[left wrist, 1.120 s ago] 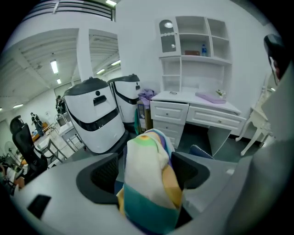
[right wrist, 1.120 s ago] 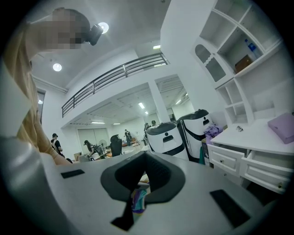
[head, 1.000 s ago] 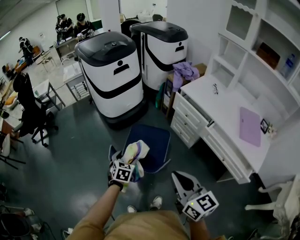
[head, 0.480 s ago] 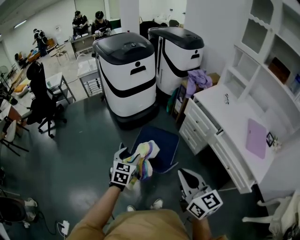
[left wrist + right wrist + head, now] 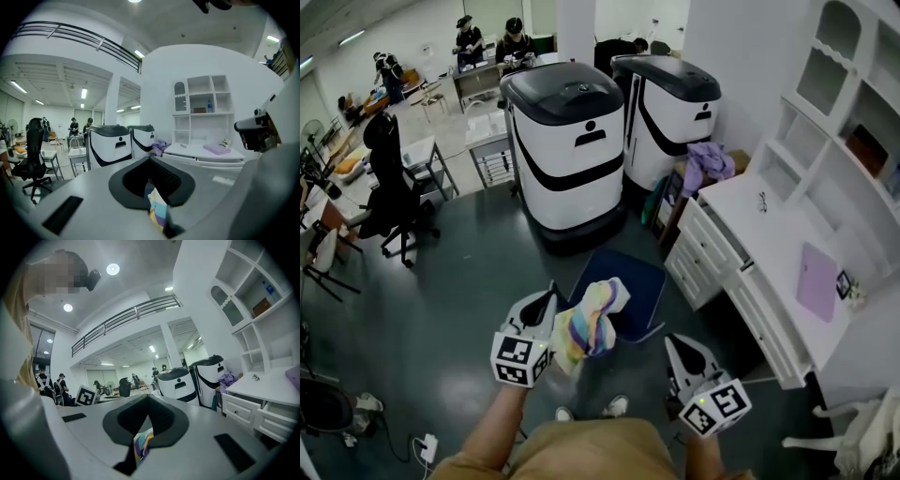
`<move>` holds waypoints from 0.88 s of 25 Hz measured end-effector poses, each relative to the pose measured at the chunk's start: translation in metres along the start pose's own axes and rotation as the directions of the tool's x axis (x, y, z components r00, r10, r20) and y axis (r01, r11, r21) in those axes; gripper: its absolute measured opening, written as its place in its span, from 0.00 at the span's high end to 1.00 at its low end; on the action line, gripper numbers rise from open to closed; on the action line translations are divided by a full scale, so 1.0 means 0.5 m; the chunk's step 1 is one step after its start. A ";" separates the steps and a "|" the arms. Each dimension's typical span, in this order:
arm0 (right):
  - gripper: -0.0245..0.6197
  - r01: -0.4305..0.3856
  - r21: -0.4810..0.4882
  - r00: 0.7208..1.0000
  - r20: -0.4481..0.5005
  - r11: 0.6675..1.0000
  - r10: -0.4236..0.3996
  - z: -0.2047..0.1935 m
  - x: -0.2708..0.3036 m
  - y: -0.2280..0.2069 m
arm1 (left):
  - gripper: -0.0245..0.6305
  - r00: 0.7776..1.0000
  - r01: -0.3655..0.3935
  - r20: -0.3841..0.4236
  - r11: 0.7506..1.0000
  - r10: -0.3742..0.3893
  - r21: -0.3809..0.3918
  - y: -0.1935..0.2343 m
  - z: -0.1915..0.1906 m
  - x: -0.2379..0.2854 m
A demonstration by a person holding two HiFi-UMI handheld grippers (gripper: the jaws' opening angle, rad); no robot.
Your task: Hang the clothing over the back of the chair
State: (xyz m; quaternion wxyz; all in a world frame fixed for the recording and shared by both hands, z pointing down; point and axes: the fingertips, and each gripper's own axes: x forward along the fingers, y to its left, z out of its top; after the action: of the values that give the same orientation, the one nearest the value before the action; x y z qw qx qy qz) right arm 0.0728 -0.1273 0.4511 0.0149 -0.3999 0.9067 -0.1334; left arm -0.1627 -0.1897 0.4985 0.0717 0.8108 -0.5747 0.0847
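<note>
The clothing [image 5: 589,321] is a bundle of pastel stripes. It hangs from my left gripper [image 5: 547,302], whose jaws have just been closing and now pinch a fold of it [image 5: 157,213]. The bundle is up in the air over the near edge of the blue chair [image 5: 628,281], which stands beside the desk. My right gripper [image 5: 678,343] is at the right, apart from the clothing, with its jaws together and nothing in them in the head view. In the right gripper view a bit of the striped clothing [image 5: 140,448] shows in the gap below its tips.
Two tall white-and-black machines [image 5: 572,141] stand beyond the chair. A white desk with drawers [image 5: 750,253] runs along the right and bears a purple pad [image 5: 818,281]. Purple cloth [image 5: 709,161] lies at its far end. A black office chair [image 5: 389,187] stands at left.
My left gripper has shut on the clothing and lifted it off the chair seat. The right gripper has shifted only slightly.
</note>
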 end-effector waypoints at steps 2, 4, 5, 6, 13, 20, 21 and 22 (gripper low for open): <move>0.96 0.018 -0.002 1.000 0.008 1.000 -0.018 0.005 -0.010 -0.005 | 0.96 0.999 0.000 0.040 1.000 0.000 0.013 0.007 0.034 -0.028; 0.96 0.036 -0.006 0.999 0.022 0.999 -0.035 0.016 -0.022 -0.011 | 0.96 0.997 -0.002 0.071 1.000 0.001 0.023 0.017 0.065 -0.055; 0.96 0.046 -0.011 0.999 0.030 0.999 -0.046 0.025 -0.028 -0.015 | 0.96 0.996 -0.004 0.086 1.000 0.002 0.024 0.022 0.082 -0.069; 0.96 0.059 -0.019 0.998 0.037 0.998 -0.058 0.034 -0.035 -0.019 | 0.96 0.995 -0.006 0.101 1.000 0.003 0.022 0.028 0.099 -0.082; 0.96 0.123 -0.070 0.990 0.075 0.990 -0.117 0.081 -0.052 -0.029 | 0.96 0.971 -0.019 0.238 0.999 0.008 0.045 0.052 0.227 -0.168; 0.96 0.136 -0.096 0.987 0.099 0.986 -0.127 0.105 -0.054 -0.025 | 0.96 0.937 0.004 0.349 0.998 -0.025 0.059 0.058 0.293 -0.243; 0.96 0.139 -0.097 0.987 0.098 0.986 -0.130 0.104 -0.055 -0.025 | 0.96 0.933 -0.004 0.359 0.998 -0.018 0.061 0.062 0.295 -0.253; 0.96 0.143 -0.097 0.986 0.098 0.985 -0.133 0.104 -0.057 -0.025 | 0.96 0.930 -0.014 0.366 0.998 -0.009 0.060 0.068 0.296 -0.265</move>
State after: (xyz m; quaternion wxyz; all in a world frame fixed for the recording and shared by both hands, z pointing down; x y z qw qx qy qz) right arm 0.1081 -0.1265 0.4017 0.0264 -0.4678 0.8808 -0.0684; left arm -0.2295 -0.1107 0.3260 -0.0618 0.8134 -0.5763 -0.0504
